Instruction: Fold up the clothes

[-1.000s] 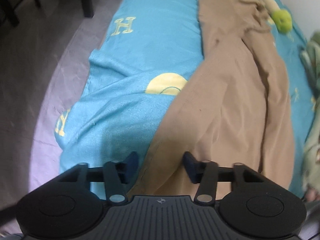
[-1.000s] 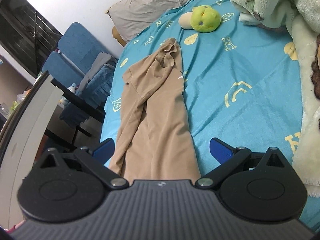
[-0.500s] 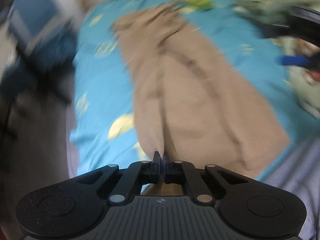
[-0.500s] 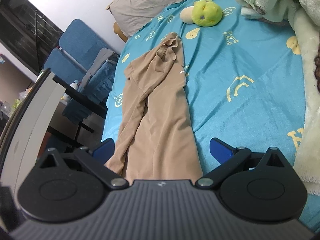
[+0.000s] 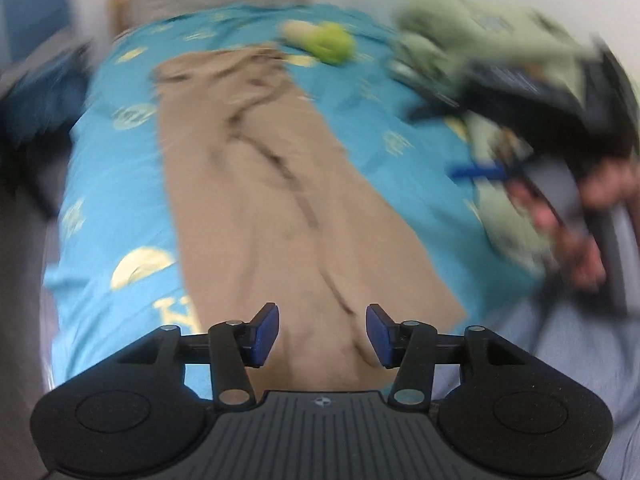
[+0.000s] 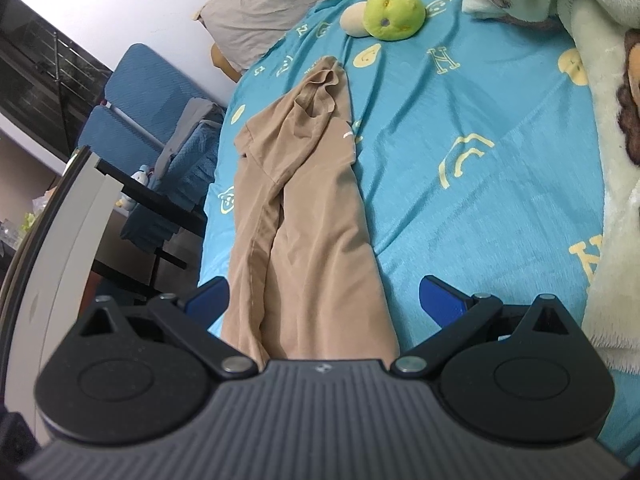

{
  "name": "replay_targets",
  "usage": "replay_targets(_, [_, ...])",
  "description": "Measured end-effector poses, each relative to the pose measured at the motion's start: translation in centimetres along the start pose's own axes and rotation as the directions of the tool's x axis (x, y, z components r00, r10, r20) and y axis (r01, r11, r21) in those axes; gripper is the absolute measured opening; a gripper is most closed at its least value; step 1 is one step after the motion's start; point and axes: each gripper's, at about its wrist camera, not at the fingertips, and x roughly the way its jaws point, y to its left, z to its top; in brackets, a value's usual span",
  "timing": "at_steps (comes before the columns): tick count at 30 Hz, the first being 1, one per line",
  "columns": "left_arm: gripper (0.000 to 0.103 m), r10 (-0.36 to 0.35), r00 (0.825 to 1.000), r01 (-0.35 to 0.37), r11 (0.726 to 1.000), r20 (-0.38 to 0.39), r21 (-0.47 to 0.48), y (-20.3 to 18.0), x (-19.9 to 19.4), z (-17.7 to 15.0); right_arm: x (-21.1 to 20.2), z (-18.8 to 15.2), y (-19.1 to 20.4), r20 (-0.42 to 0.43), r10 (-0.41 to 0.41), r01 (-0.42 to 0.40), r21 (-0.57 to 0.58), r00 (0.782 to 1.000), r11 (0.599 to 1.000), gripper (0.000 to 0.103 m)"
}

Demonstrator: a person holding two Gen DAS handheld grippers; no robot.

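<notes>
Bed, turquoise sheet [image 6: 460,208] printed with yellow letters "H", "N"; tan garment [image 6: 304,216] lengthwise; grey pillow [image 6: 276,4]; blue chairs [image 6: 140,96]. Left gripper [image 5: 322,330], right gripper [image 6: 324,300]: jaws apart, empty.

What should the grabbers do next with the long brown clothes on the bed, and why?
Probably close the left gripper on the near end of the tan garment. It lies stretched out long and unfolded on the blue bedsheet, both grippers are open, and that end sits right between the left fingers. The right gripper hovers over it too.
</notes>
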Motion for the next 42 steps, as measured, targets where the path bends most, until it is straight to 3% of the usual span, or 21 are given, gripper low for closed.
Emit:
replay_targets(2, [0.056,0.024,0.999,-0.027,0.990,-0.026,-0.141,2.7,0.9,0.1,0.2,-0.1,-0.1,-0.007,-0.008,0.008,0.005,1.000,1.000,0.103])
replay_targets(4, [0.058,0.002,0.998,-0.019,0.963,-0.063,-0.268,4.7,2.0,0.3,0.4,-0.2,-0.4,-0.025,-0.017,0.018,0.016,1.000,1.000,0.103])
replay_targets(7, [0.068,-0.008,0.996,-0.026,0.929,-0.091,-0.370,6.4,3.1,0.3,1.4,-0.4,-1.4,-0.086,-0.042,0.047,0.057,0.995,0.997,0.103])
replay_targets(11, [0.077,-0.054,0.988,-0.014,0.905,-0.147,-0.426,7.4,4.9,0.1,3.4,-1.1,-2.0,-0.181,-0.084,0.100,0.078,0.980,0.992,0.100])
replay_targets(14, [0.082,-0.131,0.966,0.017,0.892,-0.223,-0.451,7.9,6.9,-0.2,5.1,-1.7,-2.1,-0.262,-0.132,0.148,0.043,0.956,0.988,0.099])
replay_targets(18, [0.083,-0.160,0.959,0.045,0.900,-0.233,-0.433,7.3,6.8,-0.3,5.6,-2.4,-1.7,-0.309,-0.141,0.151,0.009,0.940,0.988,0.100])
replay_targets(20, [0.076,-0.181,0.953,0.067,0.908,-0.243,-0.414,6.8,6.5,-0.5,5.5,-2.9,-1.4,-0.340,-0.129,0.137,-0.001,0.931,0.991,0.096])
replay_targets(22, [0.070,-0.196,0.946,0.084,0.916,-0.257,-0.392,6.3,6.4,-0.6,5.3,-3.6,-0.8,-0.378,-0.133,0.128,-0.038,0.916,0.991,0.082])
replay_targets(25, [0.065,-0.183,0.938,0.073,0.935,-0.296,-0.348,5.4,6.1,-0.8,5.3,-4.8,0.5,-0.416,-0.171,0.136,-0.112,0.893,0.984,0.081])
replay_targets(28, [0.049,-0.143,0.931,0.043,0.956,-0.335,-0.290,4.3,5.6,-0.9,5.2,-6.1,2.1,-0.439,-0.229,0.147,-0.212,0.869,0.966,0.081])
replay_targets(29, [0.039,-0.127,0.930,0.031,0.962,-0.345,-0.270,4.0,5.4,-1.0,5.2,-6.5,2.6,-0.440,-0.250,0.151,-0.247,0.863,0.957,0.080])
replay_targets(32, [0.016,-0.100,0.928,0.009,0.969,-0.358,-0.246,3.5,4.6,-1.2,4.9,-7.8,3.8,-0.432,-0.314,0.165,-0.348,0.845,0.923,0.061])
replay_targets(34, [0.009,-0.090,0.936,0.005,0.970,-0.339,-0.245,3.4,3.8,-1.1,4.6,-8.4,4.7,-0.416,-0.350,0.164,-0.421,0.839,0.892,0.045])
replay_targets(35, [0.006,-0.090,0.942,0.006,0.968,-0.323,-0.251,3.5,3.3,-1.1,4.3,-8.6,4.9,-0.402,-0.360,0.165,-0.443,0.842,0.881,0.028])
replay_targets(36, [0.005,-0.091,0.951,0.011,0.965,-0.297,-0.262,3.6,2.7,-1.0,4.0,-8.6,5.0,-0.387,-0.360,0.165,-0.453,0.849,0.876,0.020])
replay_targets(39, [0.005,-0.127,0.981,0.078,0.951,-0.148,-0.299,4.1,-0.5,-0.6,2.6,-8.2,5.2,-0.330,-0.339,0.167,-0.453,0.881,0.876,0.016])
replay_targets(42, [0.004,-0.145,0.989,0.140,0.936,0.009,-0.324,4.5,-4.3,-0.6,-0.4,-7.8,5.9,-0.244,-0.285,0.153,-0.448,0.927,0.881,0.015])
